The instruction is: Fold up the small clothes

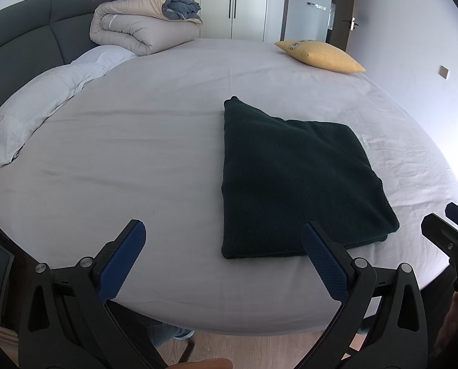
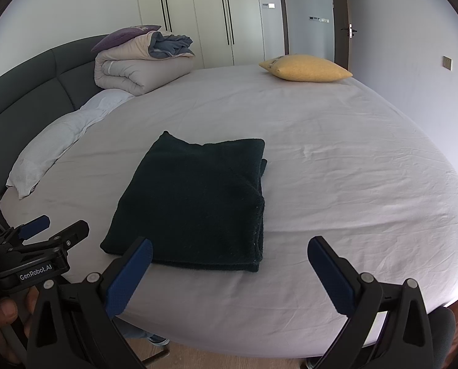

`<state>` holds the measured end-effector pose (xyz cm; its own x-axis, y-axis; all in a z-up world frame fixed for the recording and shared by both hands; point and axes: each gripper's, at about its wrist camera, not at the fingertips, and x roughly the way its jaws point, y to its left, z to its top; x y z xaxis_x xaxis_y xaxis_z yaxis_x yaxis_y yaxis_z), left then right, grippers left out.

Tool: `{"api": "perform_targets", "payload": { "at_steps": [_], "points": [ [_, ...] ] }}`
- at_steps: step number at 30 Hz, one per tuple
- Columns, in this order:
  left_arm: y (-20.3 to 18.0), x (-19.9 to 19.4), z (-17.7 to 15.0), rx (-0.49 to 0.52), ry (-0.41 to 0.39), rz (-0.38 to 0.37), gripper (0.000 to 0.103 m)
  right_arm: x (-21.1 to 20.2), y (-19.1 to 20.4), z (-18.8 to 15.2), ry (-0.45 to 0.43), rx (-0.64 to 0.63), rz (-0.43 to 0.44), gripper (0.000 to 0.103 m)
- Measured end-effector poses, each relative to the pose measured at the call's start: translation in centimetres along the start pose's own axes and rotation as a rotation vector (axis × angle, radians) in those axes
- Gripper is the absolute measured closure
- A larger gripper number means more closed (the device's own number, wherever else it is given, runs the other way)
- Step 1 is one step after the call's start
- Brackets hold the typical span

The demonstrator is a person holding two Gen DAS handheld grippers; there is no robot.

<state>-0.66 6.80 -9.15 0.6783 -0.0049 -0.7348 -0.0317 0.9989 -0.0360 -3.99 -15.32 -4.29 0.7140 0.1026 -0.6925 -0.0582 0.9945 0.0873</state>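
Dark knit garment (image 1: 293, 181) lying folded near bed (image 1: 167, 153) edge w/in reach; I'm holding left gripper (image 1: 222, 258) & right gripper (image 2: 230, 272) spread wide, both empty.

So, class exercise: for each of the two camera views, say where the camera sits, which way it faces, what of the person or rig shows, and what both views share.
Left wrist view: sits on the left claw, facing across the bed toward the headboard; the folded dark garment lies right of centre; the right claw shows at the right edge.
Right wrist view: sits on the right claw, facing the same way; the garment lies left of centre; the left claw and a hand show at left.
Shared: garment, yellow pillow, rolled duvet, wardrobe.
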Motion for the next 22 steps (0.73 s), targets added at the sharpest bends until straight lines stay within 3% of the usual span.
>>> {"api": "perform_targets", "payload": {
  "at_steps": [22],
  "points": [
    [0.21,-0.05,-0.22,-0.009,-0.024,0.014,0.0,-0.14,0.25,-0.46,0.009,0.006,0.006,0.0]
  ]
}}
